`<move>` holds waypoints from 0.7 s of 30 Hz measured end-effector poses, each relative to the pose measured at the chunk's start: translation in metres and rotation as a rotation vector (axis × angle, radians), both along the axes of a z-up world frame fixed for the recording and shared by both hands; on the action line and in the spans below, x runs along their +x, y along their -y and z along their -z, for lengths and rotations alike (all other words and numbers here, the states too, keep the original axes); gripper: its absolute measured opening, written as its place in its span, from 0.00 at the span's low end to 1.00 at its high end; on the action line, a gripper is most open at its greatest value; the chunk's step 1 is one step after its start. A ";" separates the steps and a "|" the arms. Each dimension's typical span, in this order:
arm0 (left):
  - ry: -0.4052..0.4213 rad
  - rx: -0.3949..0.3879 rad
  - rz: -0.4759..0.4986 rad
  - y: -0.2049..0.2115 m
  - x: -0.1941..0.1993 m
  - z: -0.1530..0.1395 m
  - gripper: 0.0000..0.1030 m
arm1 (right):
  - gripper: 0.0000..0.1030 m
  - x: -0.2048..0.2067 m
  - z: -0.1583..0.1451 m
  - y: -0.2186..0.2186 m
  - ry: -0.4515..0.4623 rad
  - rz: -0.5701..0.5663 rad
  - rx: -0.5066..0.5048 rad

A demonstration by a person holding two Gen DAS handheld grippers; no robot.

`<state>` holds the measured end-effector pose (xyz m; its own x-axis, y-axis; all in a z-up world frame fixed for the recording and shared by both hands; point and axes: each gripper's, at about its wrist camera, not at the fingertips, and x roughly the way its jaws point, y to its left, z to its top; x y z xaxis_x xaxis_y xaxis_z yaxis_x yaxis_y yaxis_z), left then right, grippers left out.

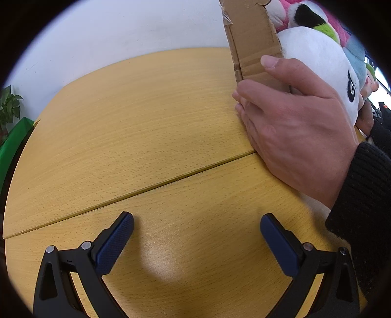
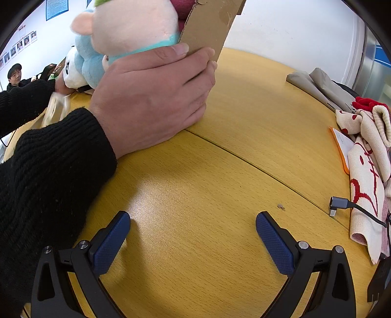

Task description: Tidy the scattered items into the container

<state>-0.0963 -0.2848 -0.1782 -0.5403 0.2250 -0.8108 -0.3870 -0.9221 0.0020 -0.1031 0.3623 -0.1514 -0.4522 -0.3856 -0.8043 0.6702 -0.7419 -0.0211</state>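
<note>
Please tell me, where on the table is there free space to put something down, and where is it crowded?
Free: the wood in front of both tongs, left and right, up to the table seam, and the far half toward the wall. Crowded: around the box with its toys and hands, and the right edge by the cloth and cable.

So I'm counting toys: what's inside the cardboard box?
The cardboard box holds a white panda plush, a pink plush and a blue-and-peach plush. The wall and a hand hide anything deeper.
</note>
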 end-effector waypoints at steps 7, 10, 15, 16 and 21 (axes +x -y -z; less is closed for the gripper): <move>0.000 0.000 0.000 0.000 0.000 0.001 1.00 | 1.00 0.001 0.000 0.000 0.001 -0.002 -0.001; -0.001 0.000 0.000 0.000 0.002 0.001 1.00 | 1.00 0.001 0.000 0.000 0.001 -0.002 -0.001; 0.000 0.000 0.001 -0.001 0.002 0.001 1.00 | 1.00 0.001 0.000 0.000 0.001 -0.003 -0.001; 0.000 0.000 0.000 -0.001 0.001 0.001 1.00 | 1.00 0.001 0.000 0.000 0.001 -0.003 -0.001; -0.001 0.000 0.001 -0.002 0.001 0.001 1.00 | 1.00 0.001 0.000 0.000 0.001 -0.004 -0.001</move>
<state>-0.0952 -0.2830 -0.1796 -0.5406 0.2252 -0.8105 -0.3875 -0.9219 0.0023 -0.1019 0.3625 -0.1514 -0.4503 -0.3879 -0.8042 0.6728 -0.7395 -0.0200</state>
